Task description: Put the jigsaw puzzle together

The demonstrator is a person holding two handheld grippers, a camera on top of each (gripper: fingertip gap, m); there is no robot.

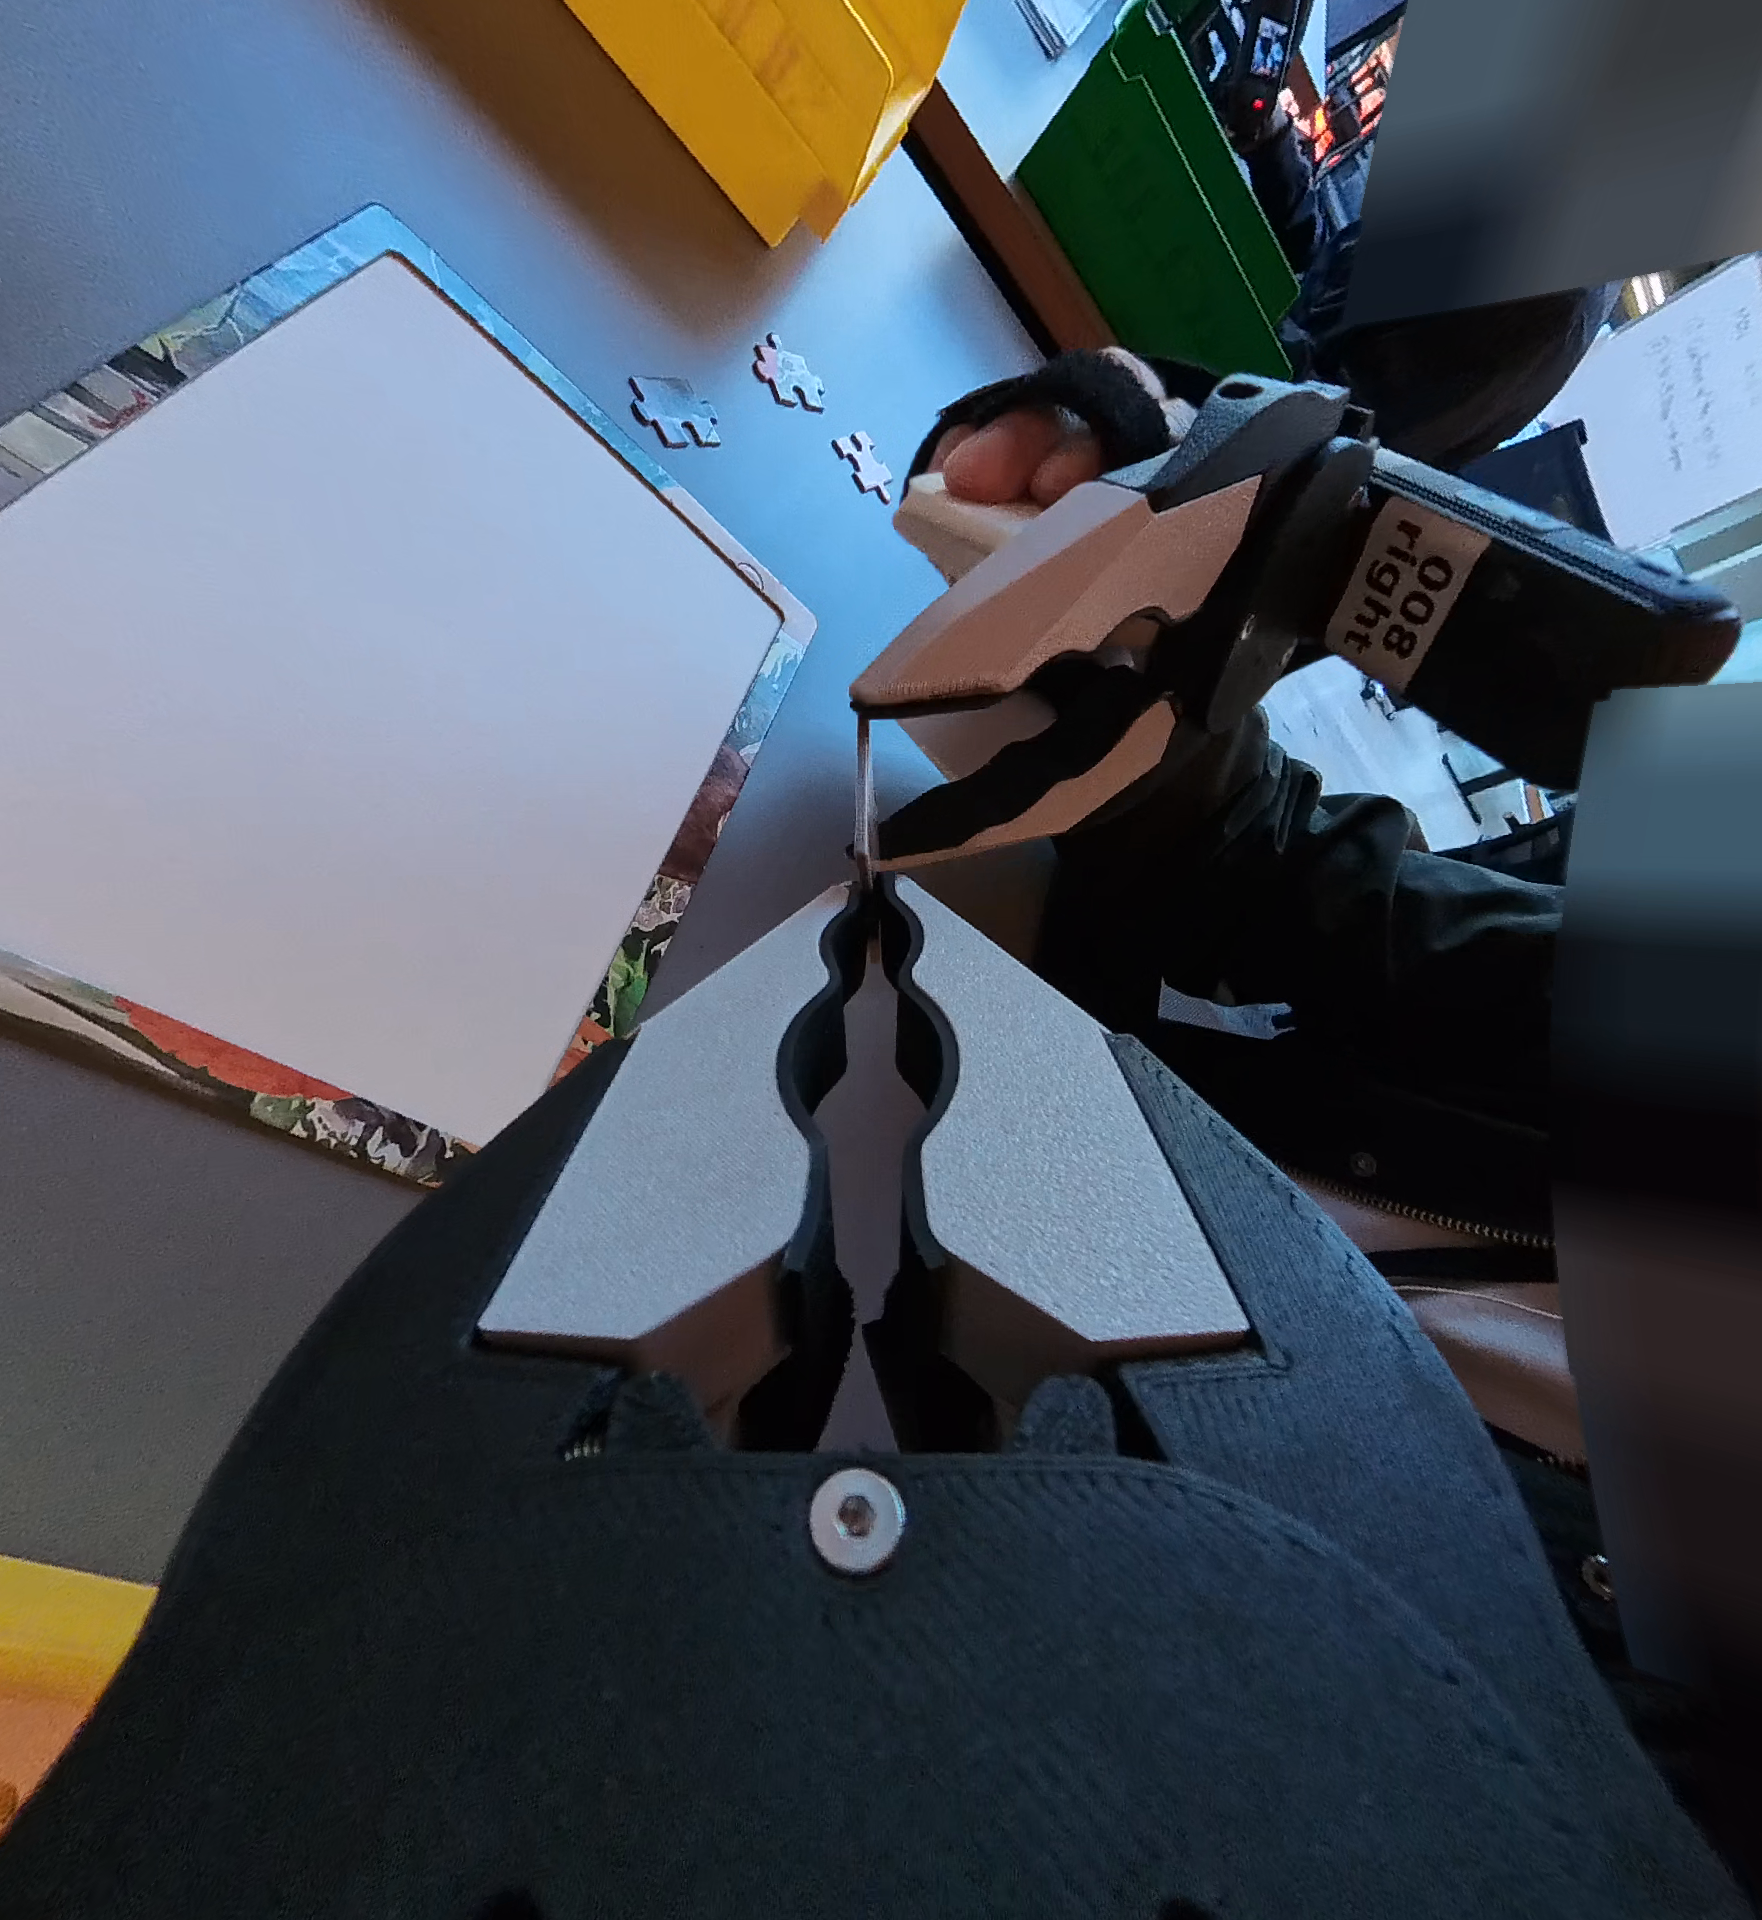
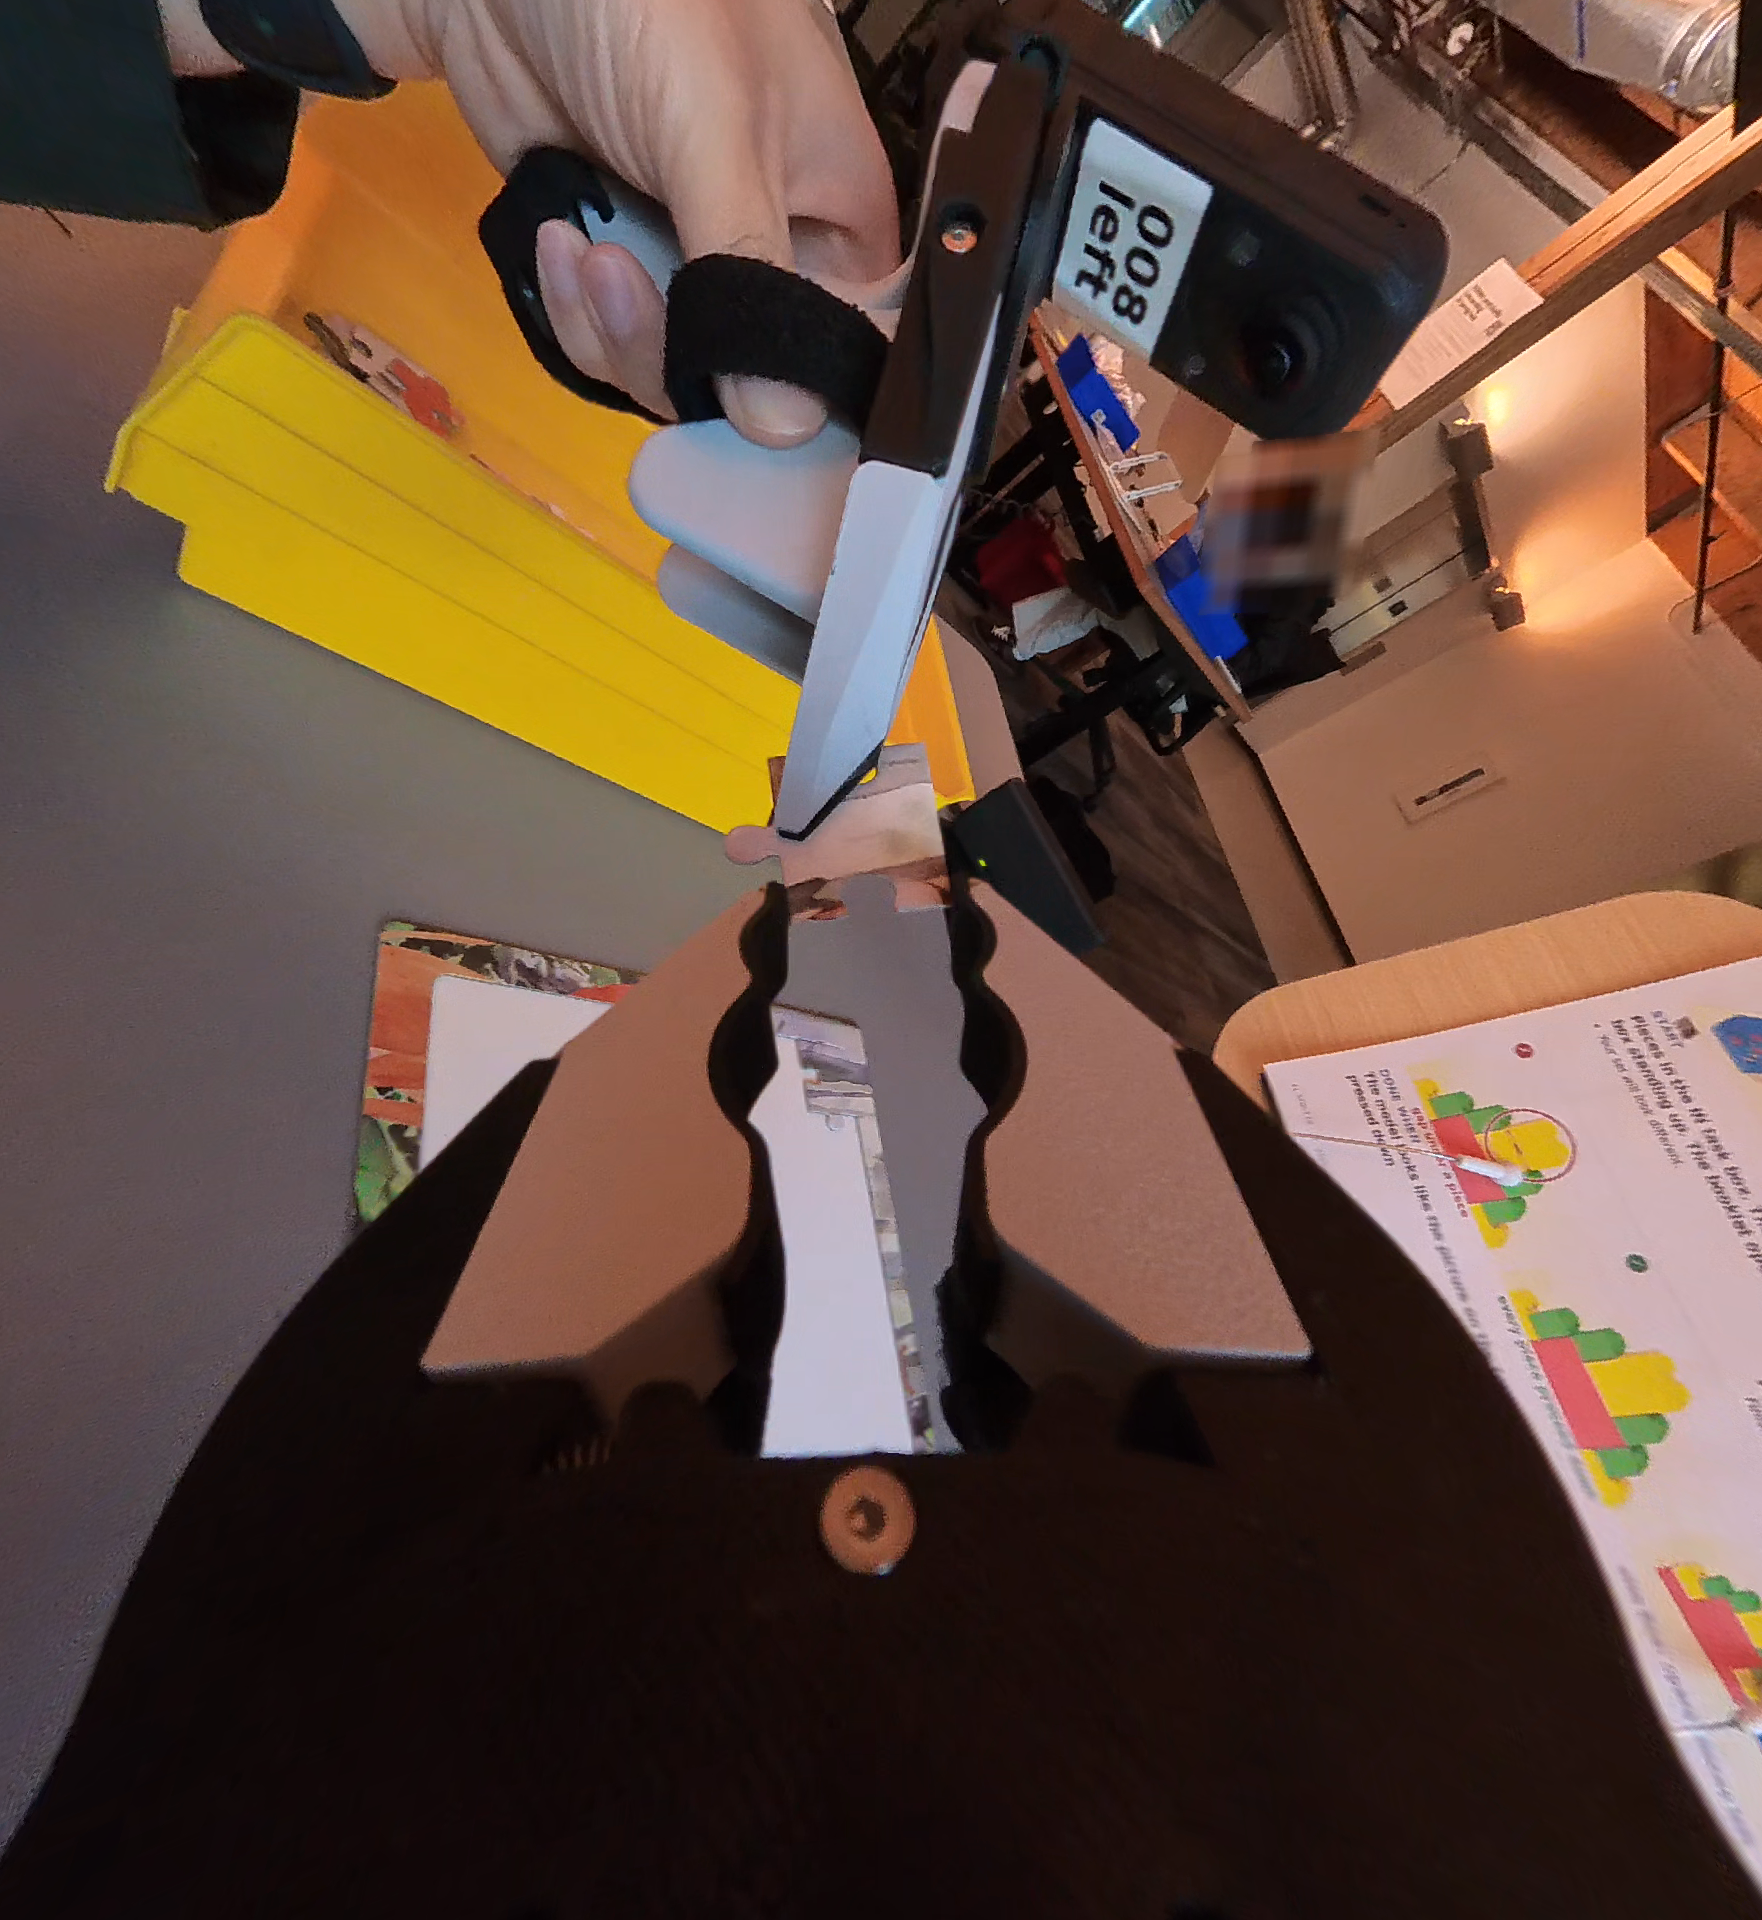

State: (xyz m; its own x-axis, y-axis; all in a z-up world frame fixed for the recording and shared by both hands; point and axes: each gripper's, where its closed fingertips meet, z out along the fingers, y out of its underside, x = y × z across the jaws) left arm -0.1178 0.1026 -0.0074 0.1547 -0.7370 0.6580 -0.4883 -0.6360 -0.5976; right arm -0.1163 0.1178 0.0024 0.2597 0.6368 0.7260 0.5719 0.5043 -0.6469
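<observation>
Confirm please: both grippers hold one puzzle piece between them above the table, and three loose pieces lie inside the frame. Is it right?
Not quite. The three loose pieces lie on the bare table beside the frame, not inside it; the left wrist view shows this. Both the left gripper and right gripper do hold one piece.

One puzzle piece (image 2: 861,847) held up off the table, frame (image 1: 357,665) mostly empty (white inside), three loose pieces (image 1: 789,372) lying beyond it.

Matt grey table (image 1: 108,1195), glossy yellow plastic bin (image 2: 420,561), rough-textured black plastic tool (image 1: 869,909).
</observation>
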